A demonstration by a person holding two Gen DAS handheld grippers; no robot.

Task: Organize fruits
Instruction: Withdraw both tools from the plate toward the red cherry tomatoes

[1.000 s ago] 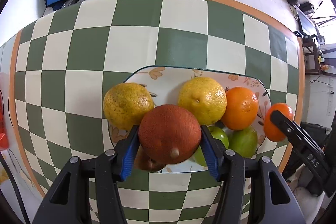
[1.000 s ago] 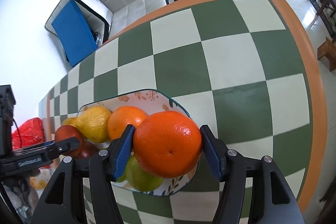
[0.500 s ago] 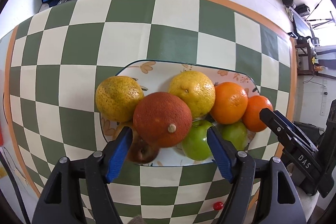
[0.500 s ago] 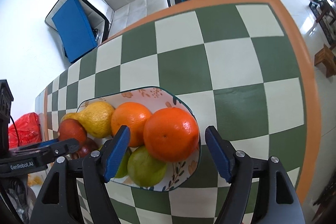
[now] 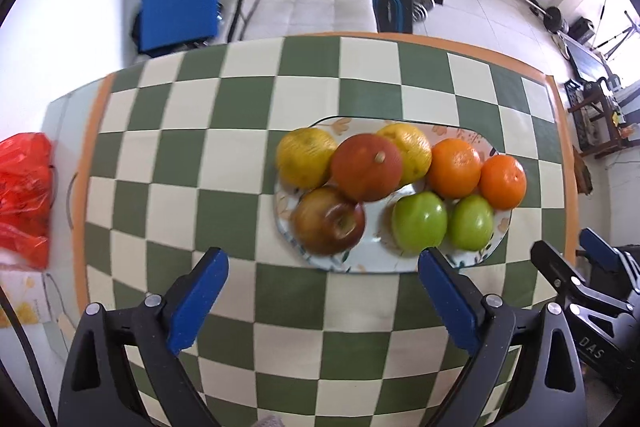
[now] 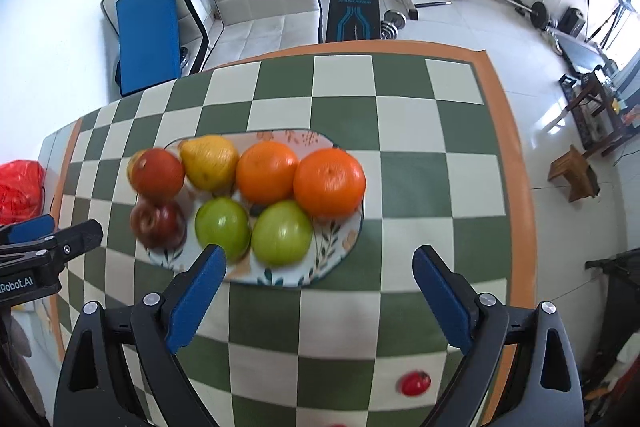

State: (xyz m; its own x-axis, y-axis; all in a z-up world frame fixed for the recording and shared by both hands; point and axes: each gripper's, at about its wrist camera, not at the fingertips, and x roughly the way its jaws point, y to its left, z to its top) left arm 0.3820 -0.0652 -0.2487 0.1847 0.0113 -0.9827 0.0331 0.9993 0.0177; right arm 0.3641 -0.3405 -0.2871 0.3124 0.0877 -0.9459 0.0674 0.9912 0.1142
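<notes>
Fruit fills the floral plate; left hand-held gripper and right hand-held gripper gape empty.

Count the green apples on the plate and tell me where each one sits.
2. Both lie side by side along the plate's near edge: the left green apple beside the red apple, the right green apple below the oranges. None appears hidden.

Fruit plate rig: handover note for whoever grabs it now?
Left gripper: open, empty, hanging short of the plate.
Right gripper: open, empty, at the plate's near rim.
On the plate: two yellow citrus, a reddish-brown fruit, a red apple, two oranges, two green apples.
Done: those eight are plated.
Left: a small red item on the tablecloth by the near edge; identity unclear.
</notes>
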